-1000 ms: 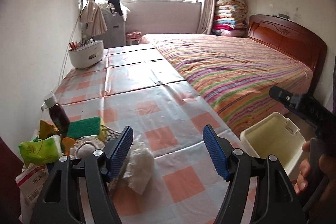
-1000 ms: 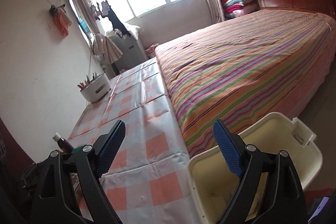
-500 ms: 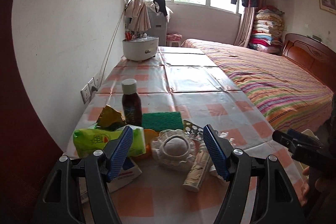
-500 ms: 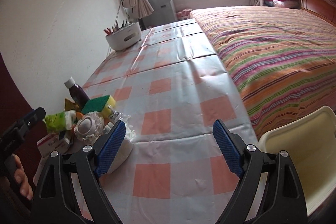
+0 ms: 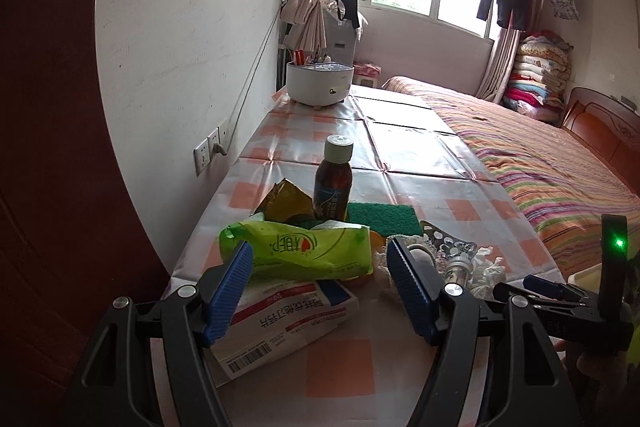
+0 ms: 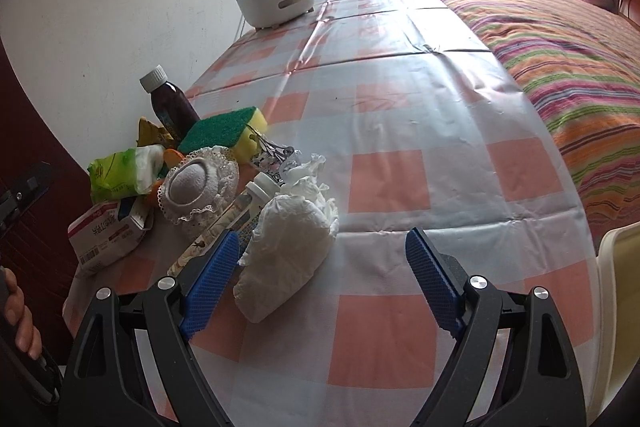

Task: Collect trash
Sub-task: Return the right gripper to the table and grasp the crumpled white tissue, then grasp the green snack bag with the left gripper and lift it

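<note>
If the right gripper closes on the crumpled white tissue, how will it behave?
The crumpled white tissue looks soft, so it will probably squash flat between the pads. It seems very light and may drag, not roll. The right gripper stands open beside it.

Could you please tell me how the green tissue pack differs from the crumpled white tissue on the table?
The green tissue pack is a printed plastic wrapper; the crumpled white tissue is bare, loose paper. The pack rests on a white box in the pile, while the tissue lies directly on the tablecloth. The pack sits ahead of the open left gripper, the tissue by the open right gripper.
</note>
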`<state>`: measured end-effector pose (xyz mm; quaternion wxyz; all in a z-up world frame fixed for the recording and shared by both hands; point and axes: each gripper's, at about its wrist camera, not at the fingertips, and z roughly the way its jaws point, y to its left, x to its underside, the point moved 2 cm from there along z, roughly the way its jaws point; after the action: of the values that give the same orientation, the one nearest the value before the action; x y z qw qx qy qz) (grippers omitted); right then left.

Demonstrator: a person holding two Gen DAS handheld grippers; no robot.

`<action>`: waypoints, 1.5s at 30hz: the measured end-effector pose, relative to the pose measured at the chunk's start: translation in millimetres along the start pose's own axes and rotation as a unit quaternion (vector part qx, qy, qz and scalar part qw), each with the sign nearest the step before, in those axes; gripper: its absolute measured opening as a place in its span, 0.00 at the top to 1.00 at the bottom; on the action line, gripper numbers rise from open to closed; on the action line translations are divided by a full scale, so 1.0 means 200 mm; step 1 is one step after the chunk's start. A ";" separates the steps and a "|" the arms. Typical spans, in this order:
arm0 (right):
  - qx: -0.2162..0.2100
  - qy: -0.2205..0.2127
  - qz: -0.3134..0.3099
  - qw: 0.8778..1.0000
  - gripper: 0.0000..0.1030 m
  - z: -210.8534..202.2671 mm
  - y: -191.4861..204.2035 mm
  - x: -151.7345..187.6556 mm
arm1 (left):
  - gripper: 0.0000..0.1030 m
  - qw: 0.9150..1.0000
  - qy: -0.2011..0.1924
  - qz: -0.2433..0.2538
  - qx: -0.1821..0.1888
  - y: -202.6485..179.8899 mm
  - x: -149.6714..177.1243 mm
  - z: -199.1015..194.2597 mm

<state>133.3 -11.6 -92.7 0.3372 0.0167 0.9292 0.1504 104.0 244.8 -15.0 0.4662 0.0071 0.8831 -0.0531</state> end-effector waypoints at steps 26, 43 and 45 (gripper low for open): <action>-0.010 -0.009 -0.009 1.000 0.75 -0.01 0.03 -0.03 | 0.35 0.998 0.035 -0.053 0.014 0.20 0.01 0.04; -0.031 -0.020 0.001 0.999 0.75 -0.07 0.02 -0.04 | 0.35 0.948 0.113 -0.296 0.042 0.40 -0.01 0.31; -0.033 -0.020 0.000 0.999 0.75 -0.07 0.02 -0.05 | 0.35 0.942 0.118 -0.311 0.036 0.42 0.00 0.32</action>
<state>131.5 -12.9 -76.0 0.3563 0.0089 0.9167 0.1808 162.3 321.9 -58.2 0.3184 -0.2448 0.8875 -0.2259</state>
